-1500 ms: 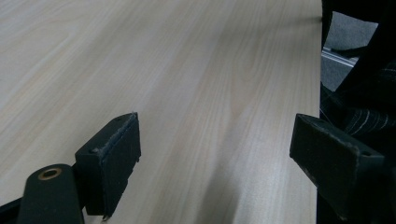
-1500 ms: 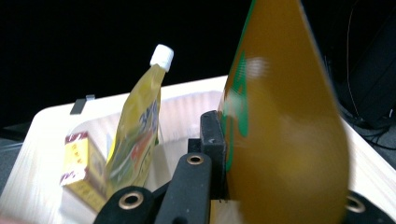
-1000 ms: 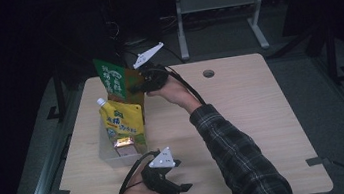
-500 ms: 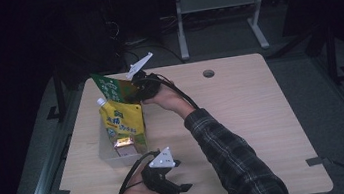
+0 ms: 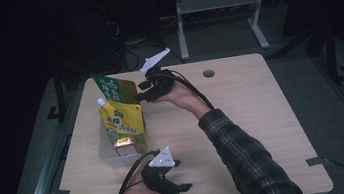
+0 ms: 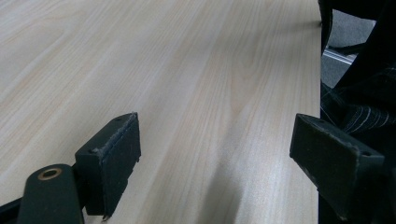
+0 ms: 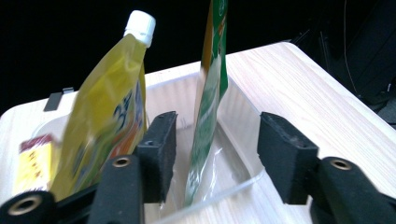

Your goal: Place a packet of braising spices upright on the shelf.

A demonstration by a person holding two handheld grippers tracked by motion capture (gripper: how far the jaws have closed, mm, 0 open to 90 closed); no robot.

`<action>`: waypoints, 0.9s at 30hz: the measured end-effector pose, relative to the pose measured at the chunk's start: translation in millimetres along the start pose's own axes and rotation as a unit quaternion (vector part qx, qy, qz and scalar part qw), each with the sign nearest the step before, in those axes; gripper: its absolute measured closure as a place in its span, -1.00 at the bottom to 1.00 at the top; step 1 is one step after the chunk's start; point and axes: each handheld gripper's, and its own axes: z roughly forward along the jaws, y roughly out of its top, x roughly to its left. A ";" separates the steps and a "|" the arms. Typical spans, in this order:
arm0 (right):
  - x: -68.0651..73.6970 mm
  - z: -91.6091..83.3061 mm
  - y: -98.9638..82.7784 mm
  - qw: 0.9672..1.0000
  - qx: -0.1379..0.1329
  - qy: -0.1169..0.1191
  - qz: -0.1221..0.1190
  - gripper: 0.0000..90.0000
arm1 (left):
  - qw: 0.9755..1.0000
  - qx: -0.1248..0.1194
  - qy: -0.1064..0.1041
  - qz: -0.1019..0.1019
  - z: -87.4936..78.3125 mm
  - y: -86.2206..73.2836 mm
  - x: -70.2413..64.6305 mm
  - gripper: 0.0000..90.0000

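- Green is the colour to follow: the green packet (image 7: 208,102) stands upright on its edge in the clear plastic bin (image 7: 240,105), at the bin's far end in the high view, its long axis close to vertical.
- Between the black pads of the right gripper (image 7: 215,154) the packet rises free (a clear gap on each side), so the jaws stand apart and press on nothing; they have just been opening around it.
- Seen from above, the right gripper (image 5: 151,87) sits at the far right corner of the bin, just beside the green packet (image 5: 114,90), and points left toward it.
- Judged from that, the packet looks set down, and a clean withdrawal to the right calls for pulling straight back along the jaws without brushing the thin, tall pack, which could tip.
- Contents of the bin (image 5: 112,158): the green packet at the far end, a yellow spouted pouch (image 5: 122,122) with a white cap leaning in the middle, and a small yellow-and-red box (image 5: 123,143) at the near end.
- Nearer the person, the left gripper (image 5: 168,180) rests on the wooden table (image 5: 243,118), well apart from the bin.
- Its own view shows the left gripper (image 6: 215,161) with jaws wide apart over bare wood, nothing between them.
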 end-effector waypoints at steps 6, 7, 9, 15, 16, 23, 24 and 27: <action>1.3 -31.1 -21.6 1.000 -0.004 -0.014 0.001 -0.06 | 1.000 -0.002 0.003 0.000 -0.4 0.4 1.3 -0.65; 0.5 -35.6 -26.3 1.000 -0.006 -0.016 -0.001 -0.07 | 1.000 -0.004 0.003 -0.002 -0.4 0.4 1.1 -0.65; 0.7 -43.7 -35.7 1.000 -0.003 -0.021 0.004 -0.09 | 1.000 -0.003 0.003 -0.001 -0.5 0.5 1.4 -0.65; 3.4 -67.5 -71.3 0.999 0.000 -0.036 0.023 -0.16 | 1.000 -0.004 0.006 -0.002 -1.1 0.6 1.8 -0.65; 3.5 -71.3 -77.6 0.999 0.001 -0.039 0.027 -0.17 | 1.000 -0.002 0.006 -0.002 -1.4 0.7 2.3 -0.65; 9.9 -98.1 -117.4 0.997 0.010 -0.060 0.047 -0.26 | 1.000 -0.001 0.012 -0.002 -1.8 0.3 4.6 -0.65; 11.8 -102.0 -122.6 0.997 0.011 -0.063 0.049 -0.26 | 1.000 -0.003 0.012 -0.003 -1.6 0.2 4.7 -0.65; 18.1 -113.0 -137.9 0.996 0.022 -0.067 0.054 -0.29 | 1.000 -0.002 0.014 -0.005 -2.6 0.2 5.0 -0.65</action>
